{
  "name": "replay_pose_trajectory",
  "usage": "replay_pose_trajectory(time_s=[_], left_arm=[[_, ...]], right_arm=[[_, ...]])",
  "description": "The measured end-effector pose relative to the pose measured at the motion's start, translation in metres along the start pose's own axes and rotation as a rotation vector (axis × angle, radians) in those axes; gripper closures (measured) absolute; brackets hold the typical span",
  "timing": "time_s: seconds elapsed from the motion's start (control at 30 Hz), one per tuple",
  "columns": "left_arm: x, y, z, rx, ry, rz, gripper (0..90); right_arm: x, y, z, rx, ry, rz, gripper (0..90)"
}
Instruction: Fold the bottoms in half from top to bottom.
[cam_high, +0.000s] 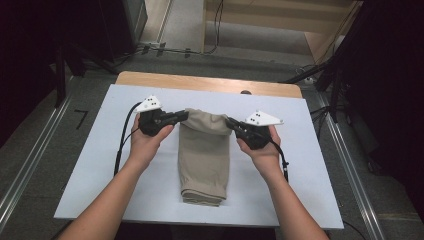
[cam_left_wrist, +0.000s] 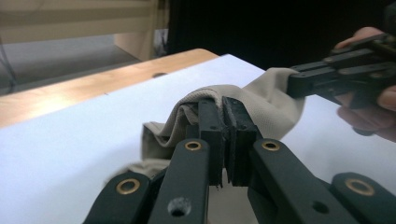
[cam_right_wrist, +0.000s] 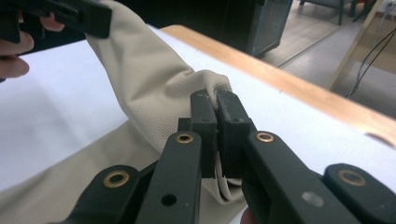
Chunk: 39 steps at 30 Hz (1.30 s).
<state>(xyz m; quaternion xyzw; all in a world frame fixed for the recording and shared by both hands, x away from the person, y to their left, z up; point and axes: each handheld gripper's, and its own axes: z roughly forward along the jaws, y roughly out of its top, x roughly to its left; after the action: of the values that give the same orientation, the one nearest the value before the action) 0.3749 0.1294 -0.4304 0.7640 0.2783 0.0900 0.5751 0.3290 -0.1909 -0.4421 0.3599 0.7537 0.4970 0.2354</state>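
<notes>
The left claw (cam_high: 184, 116) is clamped shut on the upper left corner of a beige garment (cam_high: 205, 155), its black jaws pinching a bunched fold of the knit cloth, as the left gripper view (cam_left_wrist: 224, 122) shows close up. The right claw (cam_high: 231, 121) grips the opposite upper corner in the same way, jaws closed tight on a gathered ridge of fabric (cam_right_wrist: 215, 109). Between the two claws the top edge of the garment is lifted off the surface and sags slightly in the middle. The rest of the cloth lies flat in a long folded strip that runs from the lifted edge toward the near edge of the worktop (cam_high: 100, 150), ending in a ribbed cuff just short of that edge. The garment sits about midway between the left and right edges of the white sheet that covers the worktop. A strip of bare wood (cam_high: 210, 84) shows along the far edge. A person's left hand (cam_high: 147, 142) and right hand (cam_high: 260, 150) hold the grippers, forearms entering from the near side, a black cable (cam_high: 122, 140) trailing from the left one.
</notes>
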Motion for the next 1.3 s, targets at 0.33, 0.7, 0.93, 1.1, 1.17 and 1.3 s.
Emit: replay_pose_trajectory(time_s=[0.33, 0.7, 0.93, 1.1, 1.17, 1.3], left_arm=[[-0.038, -0.053, -0.030, 0.036, -0.055, 0.007, 88.5], [-0.072, -0.098, -0.064, 0.081, -0.121, 0.009, 88.3], [-0.095, -0.111, -0.077, 0.126, -0.126, 0.060, 87.8], [-0.107, -0.113, -0.088, 0.149, -0.143, 0.079, 86.2], [-0.108, -0.116, -0.093, 0.160, -0.160, 0.070, 76.8], [-0.106, -0.112, -0.105, 0.117, -0.157, 0.036, 48.4]], right_arm=[[0.033, -0.042, -0.030, 0.014, 0.059, 0.005, 85.1], [0.078, -0.082, -0.058, 0.020, 0.110, -0.046, 84.8], [0.096, -0.093, -0.078, 0.022, 0.124, -0.066, 84.1], [0.107, -0.098, -0.094, 0.015, 0.138, -0.077, 81.8], [0.109, -0.101, -0.100, 0.012, 0.171, -0.065, 71.8], [0.109, -0.100, -0.117, 0.005, 0.224, -0.049, 54.0]])
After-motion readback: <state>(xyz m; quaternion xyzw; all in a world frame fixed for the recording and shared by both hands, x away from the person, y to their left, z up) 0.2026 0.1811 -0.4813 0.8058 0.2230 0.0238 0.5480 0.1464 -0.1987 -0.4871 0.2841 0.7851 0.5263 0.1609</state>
